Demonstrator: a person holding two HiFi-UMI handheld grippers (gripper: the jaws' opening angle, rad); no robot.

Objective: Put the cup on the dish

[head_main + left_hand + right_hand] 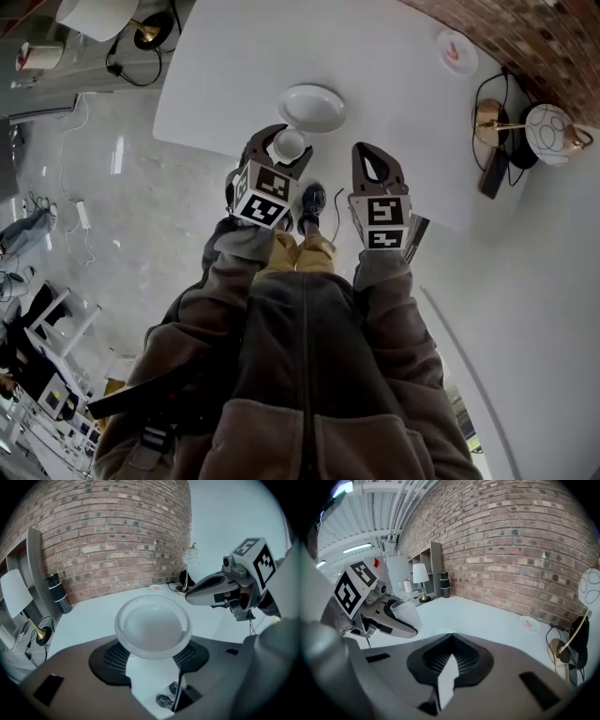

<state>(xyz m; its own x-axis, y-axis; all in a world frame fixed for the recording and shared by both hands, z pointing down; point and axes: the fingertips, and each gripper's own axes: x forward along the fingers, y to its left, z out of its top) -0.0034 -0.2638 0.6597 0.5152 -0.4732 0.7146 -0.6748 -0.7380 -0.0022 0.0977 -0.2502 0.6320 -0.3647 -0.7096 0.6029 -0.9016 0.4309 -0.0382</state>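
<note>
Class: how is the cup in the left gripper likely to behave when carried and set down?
The cup looks smooth and glossy, so it may slip in the left gripper. It seems thin-walled and translucent, so probably light and perhaps brittle. Being round, it would likely roll if tipped.

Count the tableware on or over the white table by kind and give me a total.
cup: 1
dish: 1
small plate: 1
Total: 3
</note>
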